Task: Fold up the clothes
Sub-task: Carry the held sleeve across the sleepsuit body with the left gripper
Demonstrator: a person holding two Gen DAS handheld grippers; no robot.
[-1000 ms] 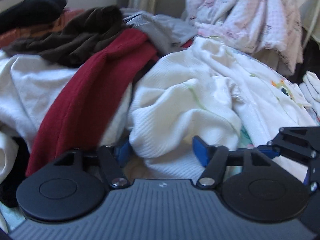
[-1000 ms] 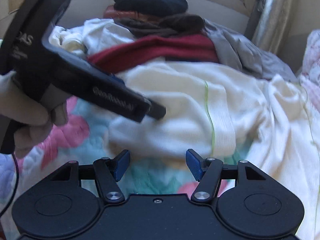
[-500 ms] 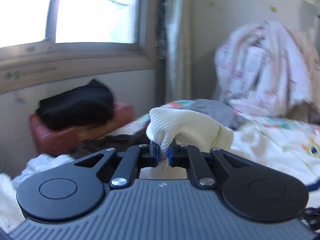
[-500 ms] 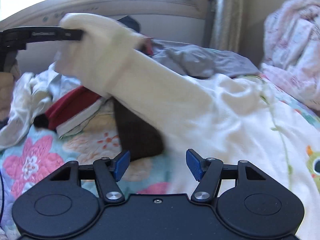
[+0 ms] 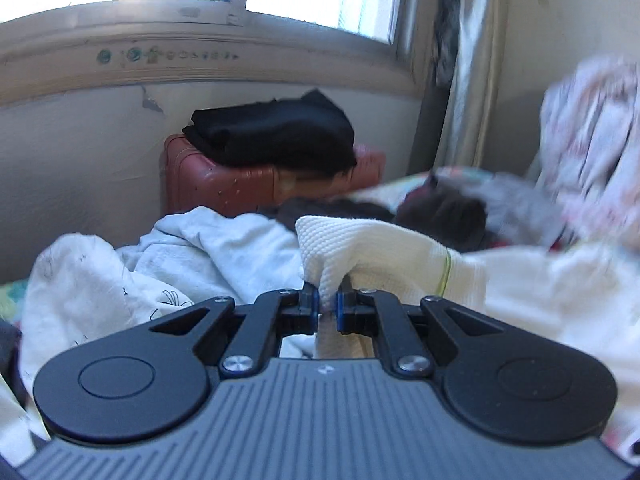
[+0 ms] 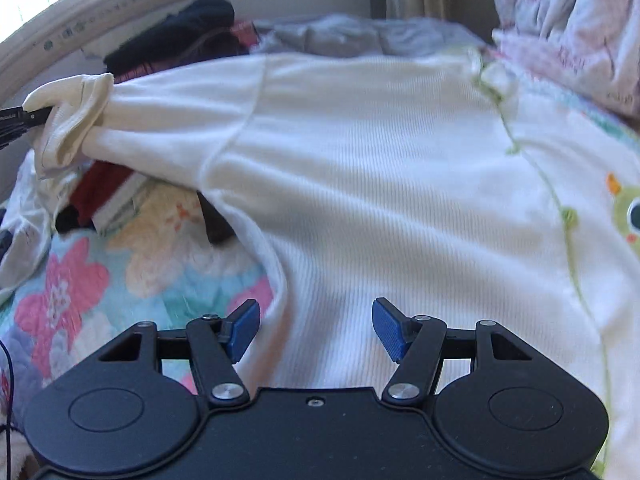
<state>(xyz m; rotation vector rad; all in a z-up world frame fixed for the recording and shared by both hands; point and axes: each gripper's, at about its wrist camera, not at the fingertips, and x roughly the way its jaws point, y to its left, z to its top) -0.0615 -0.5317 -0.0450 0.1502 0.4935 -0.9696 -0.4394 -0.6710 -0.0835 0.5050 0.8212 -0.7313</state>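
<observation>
A cream ribbed knit garment (image 6: 360, 168) with thin green seam lines and an owl patch lies spread over the bed. Its sleeve is stretched out to the left, with my left gripper (image 5: 328, 306) shut on the cuff (image 5: 340, 248). In the right wrist view that gripper's tip (image 6: 24, 118) shows at the left edge, holding the bunched cuff (image 6: 76, 120) up off the bed. My right gripper (image 6: 316, 328) hangs open just above the garment's body, nothing between its blue pads.
A floral quilt (image 6: 80, 280) covers the bed. A white garment (image 5: 168, 256), a dark red one (image 6: 100, 188) and a grey one (image 6: 340, 36) lie in a heap behind. A black folded pile (image 5: 276, 136) sits on a reddish case (image 5: 224, 184) under the window. Pink bedding (image 6: 568, 20) is piled at right.
My left gripper has closed on the cream cuff, lifted it and pulled the sleeve out to the left. My right gripper, still open, has moved over the garment's body.
</observation>
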